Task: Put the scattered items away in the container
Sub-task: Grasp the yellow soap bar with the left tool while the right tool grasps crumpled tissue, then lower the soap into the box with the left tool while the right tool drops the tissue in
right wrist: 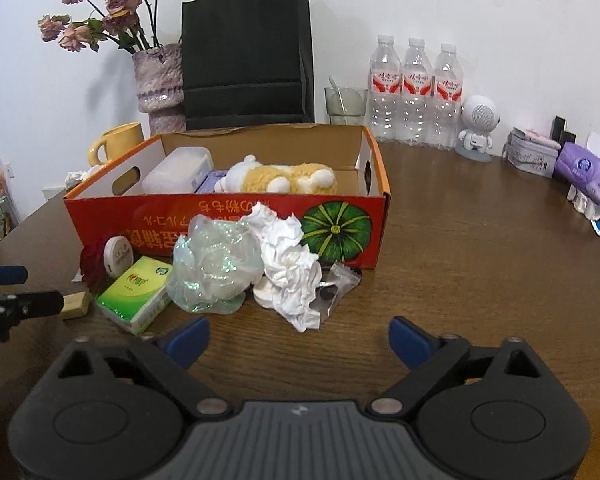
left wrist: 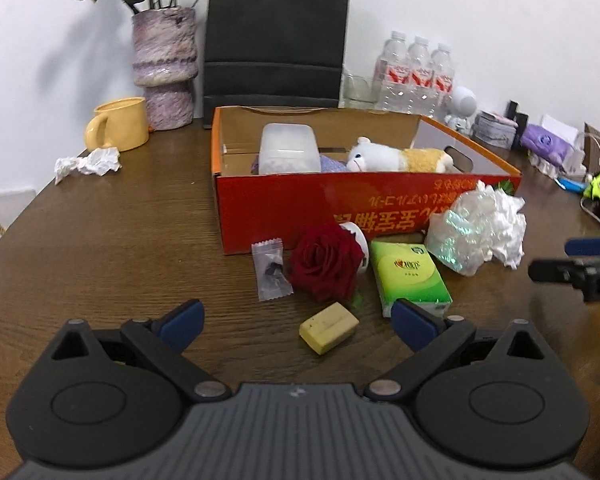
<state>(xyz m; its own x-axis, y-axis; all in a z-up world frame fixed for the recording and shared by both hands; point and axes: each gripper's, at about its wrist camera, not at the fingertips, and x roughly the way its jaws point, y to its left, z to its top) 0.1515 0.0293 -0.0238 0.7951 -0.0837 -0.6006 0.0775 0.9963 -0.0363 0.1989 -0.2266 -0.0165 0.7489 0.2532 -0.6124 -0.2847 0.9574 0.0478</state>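
The red cardboard box (left wrist: 340, 204), open-topped with a plain brown inside and an oval hand slot in each end wall, sits in the middle of the dark wood-grain bench (left wrist: 120, 240); its near wall carries yellow print that reads upside down and is not legible, plus a green striped pumpkin picture (right wrist: 336, 232) at the right end. Inside lie a frosted plastic tub (left wrist: 288, 148) and a fluffy white-and-tan plush toy (left wrist: 396, 156). Scattered on the bench just in front of the box are a clear sealed sachet (left wrist: 271, 270) with something dark in it, a deep red rose head (left wrist: 326, 264), a green tissue pack (left wrist: 410, 274) with a small red logo too small to read, a pale yellow eraser-like block (left wrist: 329, 327), a wad of crinkled iridescent film (right wrist: 212, 268) and crumpled white paper (right wrist: 290, 264). Both tongs, left tongs (left wrist: 296, 320) and right tongs (right wrist: 298, 338), stand wide apart with nothing between their blue pads, the left near the yellow block, the right near the white paper. Along the white far wall stand a mottled purple vase (left wrist: 166, 68) of dried roses, a yellow mug (left wrist: 118, 124), a black paper bag (left wrist: 276, 36), and three clear water bottles (right wrist: 416, 96) with red-and-white labels.
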